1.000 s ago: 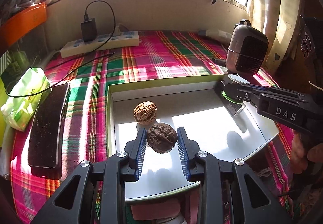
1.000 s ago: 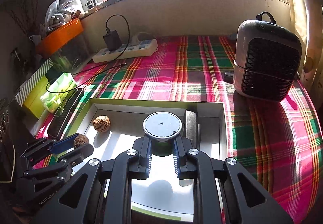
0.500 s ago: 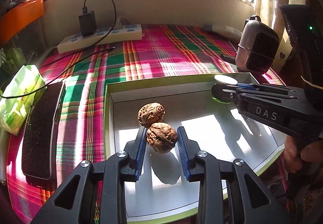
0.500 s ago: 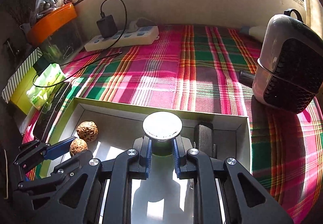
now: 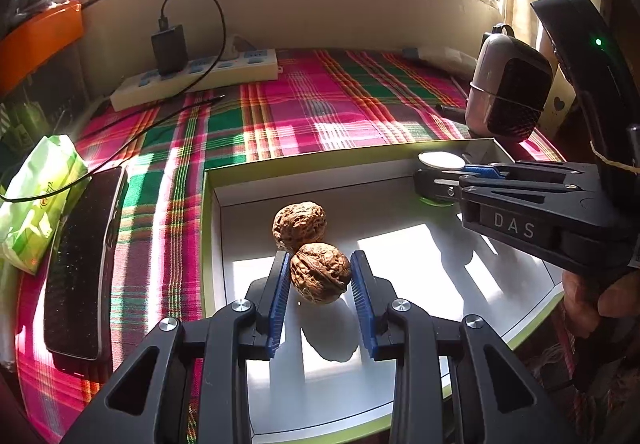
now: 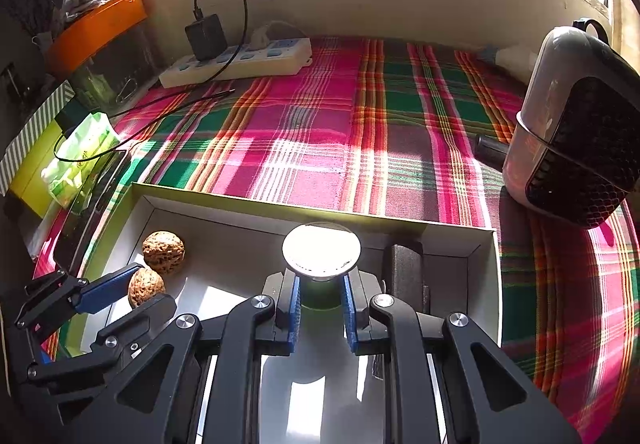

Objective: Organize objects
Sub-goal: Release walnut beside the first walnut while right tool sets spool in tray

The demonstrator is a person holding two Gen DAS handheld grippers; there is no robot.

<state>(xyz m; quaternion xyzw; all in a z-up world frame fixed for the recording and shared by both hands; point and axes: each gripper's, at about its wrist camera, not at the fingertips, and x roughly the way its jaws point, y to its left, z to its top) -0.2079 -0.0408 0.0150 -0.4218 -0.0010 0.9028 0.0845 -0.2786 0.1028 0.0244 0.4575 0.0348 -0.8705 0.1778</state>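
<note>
Left tool (image 5: 319, 276) grips walnut (image 5: 319, 278); right tool (image 6: 320, 298) grips round jar (image 6: 321, 252).

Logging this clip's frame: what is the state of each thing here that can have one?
left gripper: shut on the darker walnut, held above the tray floor.
right gripper: shut on the round-lidded jar.
lighter walnut: resting in the tray.
charger: plugged into the power strip.
phone: screen dark.
</note>
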